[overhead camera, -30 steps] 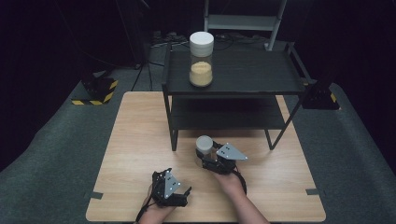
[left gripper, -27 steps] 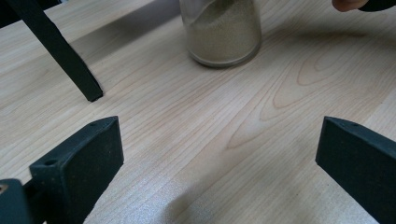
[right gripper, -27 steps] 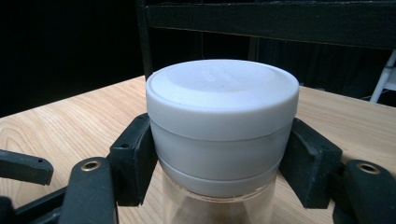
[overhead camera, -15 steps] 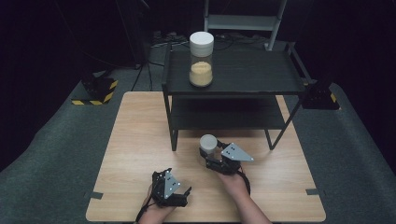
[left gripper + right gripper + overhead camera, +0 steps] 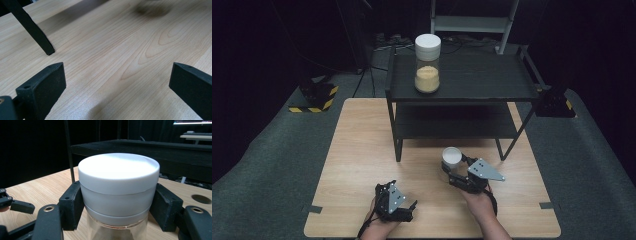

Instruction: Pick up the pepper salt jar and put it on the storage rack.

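Observation:
My right gripper [image 5: 454, 167] is shut on a small clear jar with a white lid [image 5: 452, 155] and holds it just above the wooden table [image 5: 362, 150], in front of the black shelf unit [image 5: 462, 80]. In the right gripper view the black pads [image 5: 72, 205] press on both sides of the lid [image 5: 118, 177]. A taller white-lidded jar with tan powder [image 5: 427, 65] stands on the top shelf. Near the table's front edge my left gripper [image 5: 395, 202] is open; its jaws [image 5: 117, 75] stand wide apart over bare wood.
One black shelf leg [image 5: 35, 30] stands on the table ahead and to the left of the left gripper. The lower shelf [image 5: 457, 122] is dark and open at the front. A yellow-and-black striped base [image 5: 314, 97] lies on the floor at the far left.
My right gripper has carried the small jar to the right along the front of the shelf and slightly up. The left gripper has stayed in place.

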Demonstrator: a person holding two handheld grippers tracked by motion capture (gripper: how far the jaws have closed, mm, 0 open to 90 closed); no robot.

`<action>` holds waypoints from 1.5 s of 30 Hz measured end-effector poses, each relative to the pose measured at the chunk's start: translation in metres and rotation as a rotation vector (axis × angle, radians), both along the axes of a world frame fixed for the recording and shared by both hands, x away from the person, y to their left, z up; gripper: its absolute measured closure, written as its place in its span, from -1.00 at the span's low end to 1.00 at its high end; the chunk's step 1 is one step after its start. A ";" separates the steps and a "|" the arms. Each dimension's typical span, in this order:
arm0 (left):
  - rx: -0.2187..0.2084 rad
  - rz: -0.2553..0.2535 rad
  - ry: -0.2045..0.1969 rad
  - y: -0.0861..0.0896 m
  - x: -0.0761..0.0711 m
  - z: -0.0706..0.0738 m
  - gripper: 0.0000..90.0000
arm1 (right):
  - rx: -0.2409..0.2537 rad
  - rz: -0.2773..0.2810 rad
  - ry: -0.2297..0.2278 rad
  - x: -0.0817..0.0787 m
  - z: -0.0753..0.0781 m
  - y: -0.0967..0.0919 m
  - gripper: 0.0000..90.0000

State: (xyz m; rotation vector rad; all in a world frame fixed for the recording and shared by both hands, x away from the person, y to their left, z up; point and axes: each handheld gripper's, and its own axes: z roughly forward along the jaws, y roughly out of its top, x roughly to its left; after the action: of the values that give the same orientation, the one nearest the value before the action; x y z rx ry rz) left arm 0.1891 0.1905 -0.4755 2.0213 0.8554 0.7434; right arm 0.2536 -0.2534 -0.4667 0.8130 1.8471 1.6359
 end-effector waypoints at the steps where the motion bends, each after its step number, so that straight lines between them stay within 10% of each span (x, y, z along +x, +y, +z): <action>1: 0.000 0.000 0.000 0.000 0.000 0.000 -0.98 | 0.004 -0.005 0.002 -0.002 0.000 -0.004 -0.25; 24: 0.009 -0.003 -0.001 -0.001 0.000 0.000 -0.98 | 0.030 -0.096 -0.015 -0.037 0.007 -0.055 -0.25; 45: 0.008 0.001 0.001 -0.001 0.000 0.001 -0.98 | 0.070 -0.122 -0.079 -0.057 0.045 -0.078 -0.25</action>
State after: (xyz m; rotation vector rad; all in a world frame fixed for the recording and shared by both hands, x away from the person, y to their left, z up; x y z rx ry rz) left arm 0.1891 0.1893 -0.4749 2.0288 0.8546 0.7477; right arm 0.1962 -0.3316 -0.4221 0.8604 1.6610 1.6400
